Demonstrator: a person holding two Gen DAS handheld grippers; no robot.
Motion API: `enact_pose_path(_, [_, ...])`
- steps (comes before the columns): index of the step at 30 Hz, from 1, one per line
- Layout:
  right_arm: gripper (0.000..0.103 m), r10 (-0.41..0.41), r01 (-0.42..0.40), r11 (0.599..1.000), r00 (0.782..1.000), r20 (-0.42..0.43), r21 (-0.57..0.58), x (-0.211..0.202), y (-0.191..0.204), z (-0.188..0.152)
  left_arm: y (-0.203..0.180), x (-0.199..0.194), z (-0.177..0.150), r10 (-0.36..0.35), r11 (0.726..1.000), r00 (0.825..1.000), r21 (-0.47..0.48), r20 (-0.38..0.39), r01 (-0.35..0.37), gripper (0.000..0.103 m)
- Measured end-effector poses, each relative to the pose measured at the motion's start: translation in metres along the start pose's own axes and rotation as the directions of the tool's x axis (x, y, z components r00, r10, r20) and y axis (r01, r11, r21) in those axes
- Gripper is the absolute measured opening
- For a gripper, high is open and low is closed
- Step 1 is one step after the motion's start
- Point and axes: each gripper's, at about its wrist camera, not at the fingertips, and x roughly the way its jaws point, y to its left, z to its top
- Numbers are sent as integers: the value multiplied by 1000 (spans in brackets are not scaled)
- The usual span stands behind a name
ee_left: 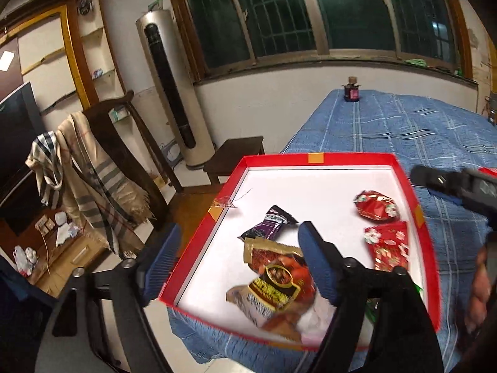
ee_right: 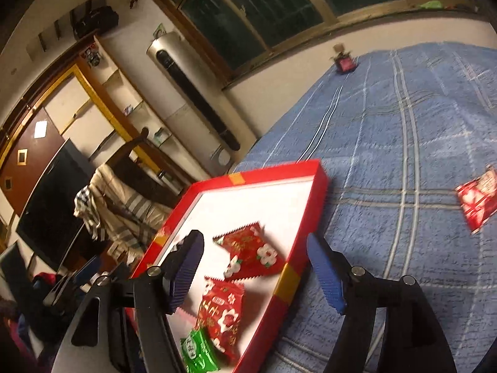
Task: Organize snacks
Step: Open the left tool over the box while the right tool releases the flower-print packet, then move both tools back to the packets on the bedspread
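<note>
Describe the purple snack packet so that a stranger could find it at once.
On the blue checked tablecloth stands a shallow red box with a white floor. The purple snack packet lies near its left wall, just above a brown and gold packet. It is the only dark purple wrapper; the others are red, brown or green.

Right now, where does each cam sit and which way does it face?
Left wrist: on the left gripper, angled down over the box at the table's left edge; own blue fingers open and empty; the right gripper and a hand show at right.
Right wrist: on the right gripper, tilted, looking across the box's right wall and the cloth; fingers open, astride that wall; one red packet lies outside.
Shared: box, red packets, jar, window, tower fan.
</note>
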Motion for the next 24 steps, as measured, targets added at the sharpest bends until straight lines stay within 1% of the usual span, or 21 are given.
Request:
enact_pose_path(5, [72, -17, 14, 998, 999, 42, 67, -33, -8, -7, -14, -31, -5, -43, 996, 997, 82, 57, 38, 80])
enact_pose_path(7, [72, -48, 45, 996, 998, 35, 74, -51, -13, -9, -21, -40, -7, -61, 992, 996, 112, 68, 53, 83])
enact_pose_path(9, [72, -80, 77, 995, 996, 42, 66, -74, -21, -10, -31, -48, -10, -84, 987, 994, 145, 73, 72, 83])
enact_pose_path(11, [73, -111, 106, 992, 992, 65, 69, -101, -36, -9, -44, -55, -13, -113, 979, 991, 177, 75, 98, 83])
enact_pose_path(13, [73, -149, 140, 984, 985, 90, 107, -135, -62, -7, -56, -62, -16, -140, 972, 988, 200, 69, 124, 83])
enact_pose_path(15, [73, -173, 154, 976, 978, 116, 152, -167, -88, -6, -69, -68, -20, -173, 961, 983, 231, 60, 155, 83])
enact_pose_path(18, [75, -267, 229, 946, 952, 151, 230, -217, -129, -12, -89, -75, -25, -212, 942, 976, 274, 43, 192, 83])
enact_pose_path(20, [75, -321, 265, 915, 935, 149, 305, -248, -151, -21, -99, -79, -29, -228, 935, 973, 288, 34, 209, 83])
enact_pose_path(22, [75, -379, 318, 877, 919, 111, 360, -268, -165, -31, -111, -81, -31, -243, 927, 970, 300, 26, 225, 83])
enact_pose_path(24, [75, -437, 392, 830, 899, 26, 396, -275, -168, -40, -120, -83, -32, -259, 921, 966, 305, 16, 242, 83])
